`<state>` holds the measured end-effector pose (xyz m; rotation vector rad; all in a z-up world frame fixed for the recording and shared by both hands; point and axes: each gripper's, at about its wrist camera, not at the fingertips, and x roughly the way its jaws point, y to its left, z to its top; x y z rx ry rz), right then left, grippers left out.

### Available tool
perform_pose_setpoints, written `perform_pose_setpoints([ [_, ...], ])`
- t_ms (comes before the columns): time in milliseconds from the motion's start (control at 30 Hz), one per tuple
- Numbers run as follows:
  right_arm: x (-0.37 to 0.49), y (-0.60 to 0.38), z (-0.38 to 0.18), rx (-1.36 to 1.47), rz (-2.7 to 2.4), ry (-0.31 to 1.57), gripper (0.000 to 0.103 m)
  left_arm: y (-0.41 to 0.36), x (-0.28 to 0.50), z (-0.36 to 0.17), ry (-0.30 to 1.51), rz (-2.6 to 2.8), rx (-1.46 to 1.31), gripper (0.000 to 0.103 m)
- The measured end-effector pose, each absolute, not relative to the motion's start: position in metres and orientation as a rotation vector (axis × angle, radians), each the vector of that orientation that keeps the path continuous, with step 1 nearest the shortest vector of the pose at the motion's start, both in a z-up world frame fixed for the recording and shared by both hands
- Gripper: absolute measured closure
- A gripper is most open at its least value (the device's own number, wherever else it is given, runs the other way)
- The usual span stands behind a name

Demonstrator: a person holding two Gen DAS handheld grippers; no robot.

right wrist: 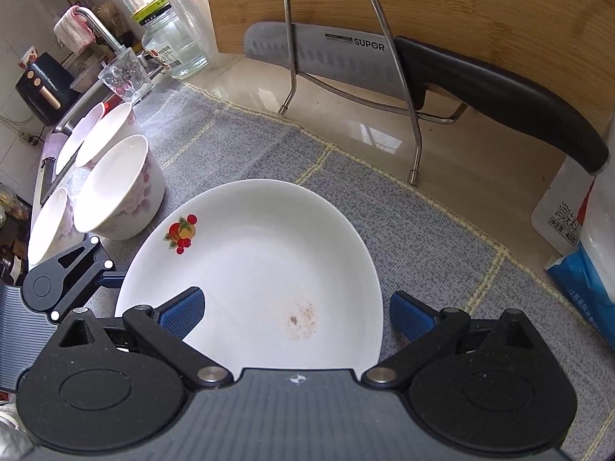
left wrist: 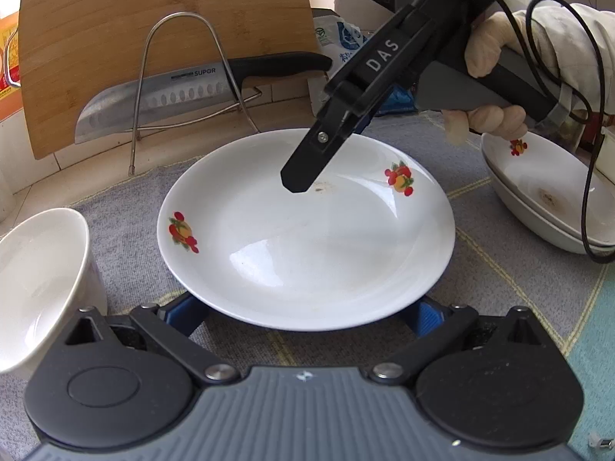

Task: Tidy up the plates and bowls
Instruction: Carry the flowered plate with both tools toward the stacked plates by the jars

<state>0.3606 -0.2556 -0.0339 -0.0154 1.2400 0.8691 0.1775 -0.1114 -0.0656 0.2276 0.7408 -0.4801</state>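
A white plate with fruit decals (left wrist: 307, 238) lies on the grey mat; it also shows in the right wrist view (right wrist: 261, 269) with a brown stain. My left gripper (left wrist: 307, 313) is open at the plate's near rim, its blue pads (left wrist: 426, 317) low on either side under the edge. My right gripper (right wrist: 296, 315) is open, one pad over the plate and the other outside its rim; it hovers above the plate's far side in the left wrist view (left wrist: 303, 184). Stacked plates (left wrist: 546, 199) sit at the right. White bowls (right wrist: 119, 188) stand at the left.
A bamboo cutting board (left wrist: 153, 30) leans behind a wire rack (left wrist: 184, 73) holding a SUPOR knife (left wrist: 184, 92). A bowl (left wrist: 38, 276) stands left of the plate. A glass (right wrist: 125, 78), a jar (right wrist: 173, 46), and the sink tap are far left; bags (right wrist: 588, 253) are at the right.
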Motion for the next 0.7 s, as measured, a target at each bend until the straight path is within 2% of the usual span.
perform_pose_setpoints([
  [700, 0.3652, -0.2524, -0.0324, 0.041, 0.927, 1.259, 0.000, -0.1117, 0.1778, -0.0633, 0.736, -0.488, 0.240, 0.000],
])
